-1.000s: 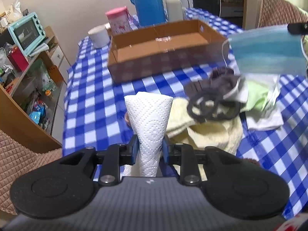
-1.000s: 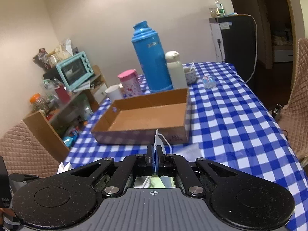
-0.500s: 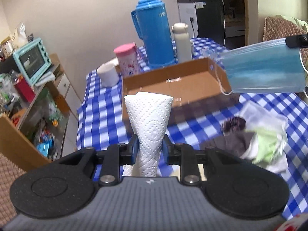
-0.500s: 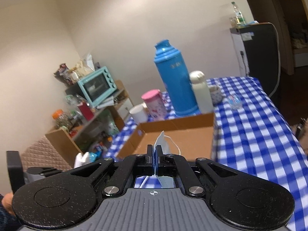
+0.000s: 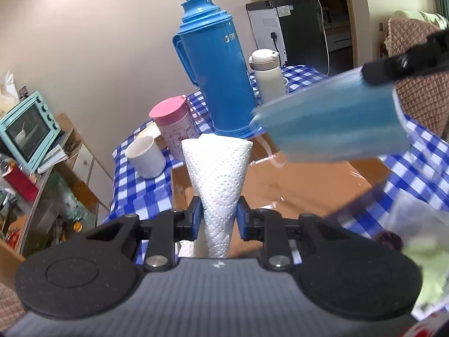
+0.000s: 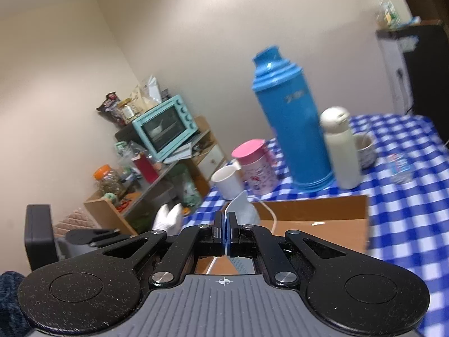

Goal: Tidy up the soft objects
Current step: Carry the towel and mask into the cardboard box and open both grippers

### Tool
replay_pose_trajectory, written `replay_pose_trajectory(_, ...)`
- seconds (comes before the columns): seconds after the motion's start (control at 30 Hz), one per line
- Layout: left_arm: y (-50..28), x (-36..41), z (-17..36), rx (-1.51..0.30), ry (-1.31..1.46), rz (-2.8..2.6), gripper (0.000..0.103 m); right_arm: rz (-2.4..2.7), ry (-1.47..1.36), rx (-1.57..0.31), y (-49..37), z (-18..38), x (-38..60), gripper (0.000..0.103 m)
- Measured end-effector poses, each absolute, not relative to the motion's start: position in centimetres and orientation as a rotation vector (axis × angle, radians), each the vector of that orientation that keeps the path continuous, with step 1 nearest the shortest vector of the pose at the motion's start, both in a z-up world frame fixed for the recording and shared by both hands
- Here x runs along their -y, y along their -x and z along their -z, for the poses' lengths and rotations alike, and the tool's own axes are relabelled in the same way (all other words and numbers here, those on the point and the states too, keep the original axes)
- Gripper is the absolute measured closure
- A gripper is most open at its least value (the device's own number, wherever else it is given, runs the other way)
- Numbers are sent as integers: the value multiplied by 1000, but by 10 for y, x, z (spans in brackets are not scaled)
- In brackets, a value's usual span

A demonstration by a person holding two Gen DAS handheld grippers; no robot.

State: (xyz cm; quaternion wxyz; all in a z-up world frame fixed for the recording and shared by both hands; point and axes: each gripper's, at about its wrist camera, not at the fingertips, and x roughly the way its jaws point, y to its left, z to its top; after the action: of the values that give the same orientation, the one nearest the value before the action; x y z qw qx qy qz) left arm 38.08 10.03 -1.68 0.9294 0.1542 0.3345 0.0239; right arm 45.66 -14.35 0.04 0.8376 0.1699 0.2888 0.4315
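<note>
Between left tool (image 5: 218, 218) pads: paper towel (image 5: 217, 179)

A home dining room: checked tablecloth (image 5: 134, 196), thermos (image 5: 216, 78), toaster oven (image 6: 165, 126).

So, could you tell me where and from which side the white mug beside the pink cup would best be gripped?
Probably by the rim, from above: the white mug stands upright with its mouth open, so one finger could go inside and one outside the wall. The pink cup crowds its right side, and no handle is clearly visible in the left wrist view.
</note>
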Motion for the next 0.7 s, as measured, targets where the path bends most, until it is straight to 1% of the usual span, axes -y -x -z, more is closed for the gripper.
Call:
replay_pose_trajectory(0.17,-424,-105,33,-715,-319,-31,79,-944,-404,-692,-503,47,118,102)
replay_pose_trajectory(0.33,-452,-107,56,-761,-340,-2,79,-784,-313,-855,-542,104,106,102)
replay_pose_trajectory(0.37,-457,-107,59,-768,-345,6,79,-763,-285,-864,-546,110,104,102)
replay_pose_trajectory(0.5,-468,-105,72,-788,-368,39,78,-704,-152,-834,-558,118,99,102)
replay_pose_trajectory(0.7,-484,-99,83,-808,-390,60,78,-657,-70,-764,-568,117,88,101)
